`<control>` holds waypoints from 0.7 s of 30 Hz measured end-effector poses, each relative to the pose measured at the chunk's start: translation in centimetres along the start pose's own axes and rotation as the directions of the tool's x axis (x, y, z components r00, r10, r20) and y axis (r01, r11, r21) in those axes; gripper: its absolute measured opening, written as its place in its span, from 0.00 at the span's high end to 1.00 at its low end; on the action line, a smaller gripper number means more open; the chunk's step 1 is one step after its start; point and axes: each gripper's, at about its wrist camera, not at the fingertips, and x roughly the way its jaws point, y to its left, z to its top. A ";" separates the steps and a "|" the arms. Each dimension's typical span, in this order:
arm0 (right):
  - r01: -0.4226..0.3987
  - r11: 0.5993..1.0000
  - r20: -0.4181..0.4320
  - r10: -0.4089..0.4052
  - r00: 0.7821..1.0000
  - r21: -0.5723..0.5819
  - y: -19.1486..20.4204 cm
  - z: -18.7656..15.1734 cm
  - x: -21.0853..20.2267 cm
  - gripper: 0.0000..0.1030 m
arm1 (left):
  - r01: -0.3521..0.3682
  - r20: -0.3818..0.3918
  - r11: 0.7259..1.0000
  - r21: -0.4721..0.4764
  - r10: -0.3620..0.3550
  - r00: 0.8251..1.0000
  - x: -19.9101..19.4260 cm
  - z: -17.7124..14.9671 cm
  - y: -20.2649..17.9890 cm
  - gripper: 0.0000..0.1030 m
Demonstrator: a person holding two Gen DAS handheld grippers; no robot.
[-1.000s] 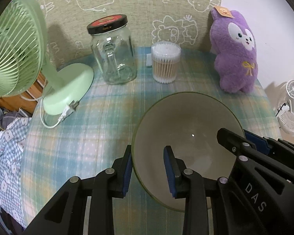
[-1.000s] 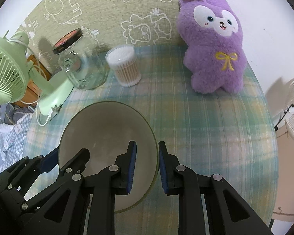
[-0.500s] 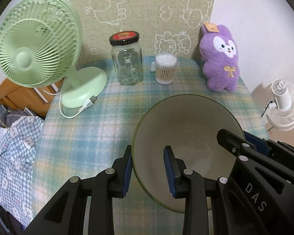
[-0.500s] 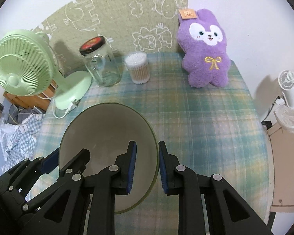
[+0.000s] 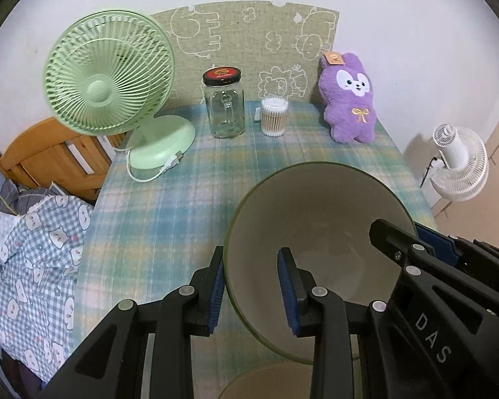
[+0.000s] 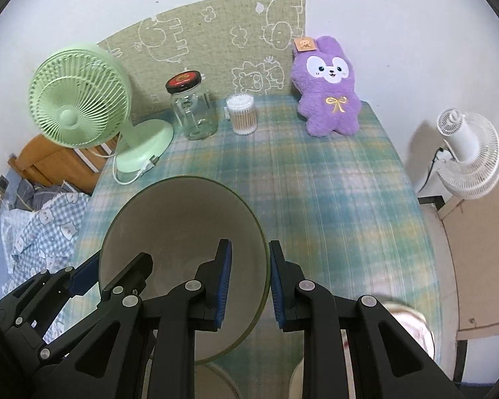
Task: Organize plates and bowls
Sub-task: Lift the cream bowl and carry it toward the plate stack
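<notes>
1. Tablecloth (image 5: 189, 219), blue-green plaid, covers the whole table; a beige panel with doodled animals (image 5: 246, 43) leans on the white wall behind it.
2. Back row in the left view: green desk fan (image 5: 109, 76) upper left, empty glass jar (image 5: 224, 106) with a dark lid, tub of cotton swabs (image 5: 274, 116), purple plush bunny (image 5: 349, 99) upper right.
3. Off the table: wooden chair (image 5: 50, 163) and checked fabric (image 5: 36, 249) at left; white fan (image 6: 465, 153) at right.
4. Bowl (image 5: 319, 232), green-rimmed and pale inside, sits lower centre, held above the cloth by both grippers.
5. Left gripper (image 5: 251, 286) is clamped on the bowl's left rim; right gripper (image 6: 249, 286) is clenched on the right rim, one pad inside, one outside.
6. More dishes peek in blurry at the bottom edge; can't tell what exactly.
</notes>
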 end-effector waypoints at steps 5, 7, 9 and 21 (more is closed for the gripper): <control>0.009 1.000 0.006 -0.010 1.000 0.009 1.0 -2.8 -2.1 0.75 | -0.004 0.013 1.000 0.013 0.004 1.000 -1.9 -2.4 0.6 0.72; 0.013 1.000 0.004 -0.013 1.000 0.010 1.4 -3.9 -2.6 0.75 | -0.007 0.014 1.000 0.020 0.006 1.000 -2.5 -3.6 0.9 0.72; 0.020 1.000 0.001 -0.020 1.000 0.010 1.8 -5.1 -2.9 0.75 | 0.004 0.003 1.000 0.019 -0.004 1.000 -2.7 -4.7 1.3 0.72; 0.044 0.998 -0.057 -0.041 0.998 0.042 2.9 -11.7 -3.3 0.75 | 0.027 -0.060 0.999 0.036 -0.025 0.998 -2.7 -10.3 2.1 0.72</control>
